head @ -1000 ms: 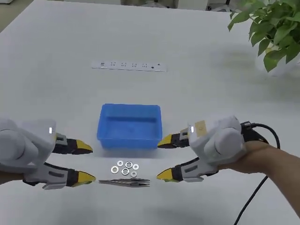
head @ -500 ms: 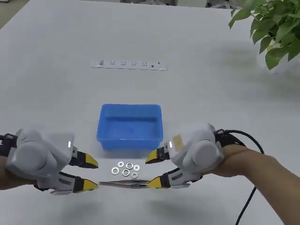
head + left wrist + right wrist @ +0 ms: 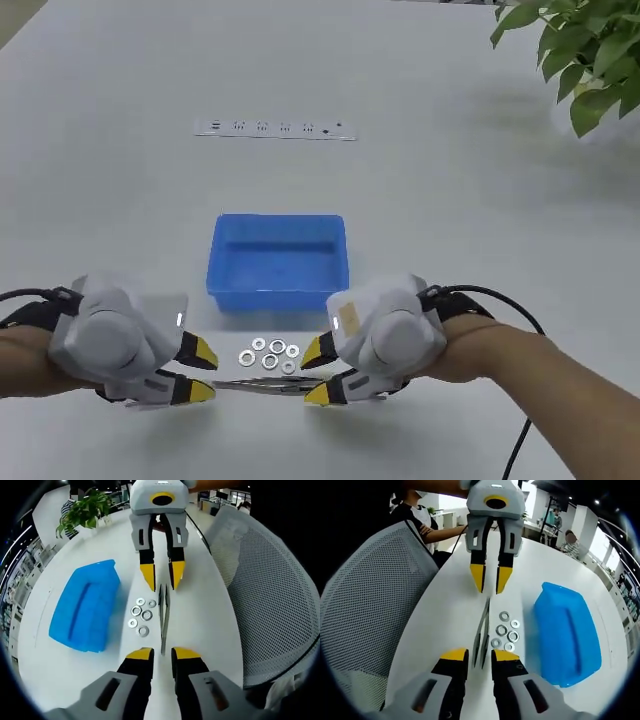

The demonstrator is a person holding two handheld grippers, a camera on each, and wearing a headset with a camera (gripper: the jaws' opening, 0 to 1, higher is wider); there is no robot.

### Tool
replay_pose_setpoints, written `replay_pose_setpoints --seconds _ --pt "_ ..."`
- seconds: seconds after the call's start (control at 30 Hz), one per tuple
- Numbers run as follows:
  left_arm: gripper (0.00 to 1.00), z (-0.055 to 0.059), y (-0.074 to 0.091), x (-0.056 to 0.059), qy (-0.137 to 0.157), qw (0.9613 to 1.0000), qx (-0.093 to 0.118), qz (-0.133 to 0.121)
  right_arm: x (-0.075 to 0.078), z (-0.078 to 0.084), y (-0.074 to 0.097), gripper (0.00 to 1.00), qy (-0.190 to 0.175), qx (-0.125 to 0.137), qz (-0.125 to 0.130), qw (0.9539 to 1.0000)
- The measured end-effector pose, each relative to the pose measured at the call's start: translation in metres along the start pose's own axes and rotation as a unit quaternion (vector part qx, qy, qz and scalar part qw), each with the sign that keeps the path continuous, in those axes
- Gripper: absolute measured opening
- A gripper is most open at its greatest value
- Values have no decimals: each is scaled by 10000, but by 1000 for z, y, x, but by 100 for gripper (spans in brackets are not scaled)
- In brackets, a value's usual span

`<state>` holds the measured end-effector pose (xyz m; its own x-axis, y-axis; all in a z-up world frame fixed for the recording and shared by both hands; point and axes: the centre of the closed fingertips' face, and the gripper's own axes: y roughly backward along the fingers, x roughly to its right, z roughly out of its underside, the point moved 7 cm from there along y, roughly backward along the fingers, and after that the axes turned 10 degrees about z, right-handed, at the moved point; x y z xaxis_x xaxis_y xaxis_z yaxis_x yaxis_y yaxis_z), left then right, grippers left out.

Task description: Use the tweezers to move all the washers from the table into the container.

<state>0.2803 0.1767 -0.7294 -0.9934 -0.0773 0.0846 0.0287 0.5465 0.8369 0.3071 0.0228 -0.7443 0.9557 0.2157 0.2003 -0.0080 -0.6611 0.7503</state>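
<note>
Slim metal tweezers [image 3: 262, 384] lie flat on the white table, just in front of several small washers [image 3: 268, 353]. Behind the washers sits a blue container [image 3: 279, 260]. My left gripper [image 3: 203, 372] is open at the tweezers' left end, its yellow tips on either side of the joined end [image 3: 163, 647]. My right gripper [image 3: 313, 373] is open at the other end, where the two spread prongs [image 3: 481, 655] lie between its jaws. In the left gripper view the washers [image 3: 141, 615] lie left of the tweezers [image 3: 163, 615]; in the right gripper view the washers [image 3: 504, 630] lie right of the tweezers.
A white power strip [image 3: 275, 128] lies far back on the table. A potted plant [image 3: 590, 60] stands at the back right. A black cable [image 3: 520, 320] trails from my right gripper. A mesh chair back [image 3: 265, 580] rises at the table's near edge.
Both grippers have moved inward and down toward the ends of the tweezers, and their jaws now stand narrower. The tweezers, washers and container have not moved.
</note>
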Motion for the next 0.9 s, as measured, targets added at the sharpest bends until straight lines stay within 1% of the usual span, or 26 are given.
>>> replay_pose_setpoints --seconds 0.13,0.3,0.37,0.43,0.53,0.9 --pt "16 1 -2 -2 -26 10000 -35 44 -1 1 -2 18 -22 11 29 10000" --pt "13 3 -7 -3 -98 9997 -178 131 0 2 -5 15 10 -35 64 10000" --pt "12 3 -9 -4 -93 9996 -200 179 0 1 -5 15 -11 -24 67 10000" --pt "10 3 -11 -4 -131 9994 -251 202 2 2 -6 14 20 -48 119 9999" --pt "8 4 -14 -5 -189 9991 -313 214 2 2 -7 14 3 -48 112 9999" --pt "6 3 -14 -6 -103 9993 -250 238 1 2 -8 12 -96 -9 134 9999"
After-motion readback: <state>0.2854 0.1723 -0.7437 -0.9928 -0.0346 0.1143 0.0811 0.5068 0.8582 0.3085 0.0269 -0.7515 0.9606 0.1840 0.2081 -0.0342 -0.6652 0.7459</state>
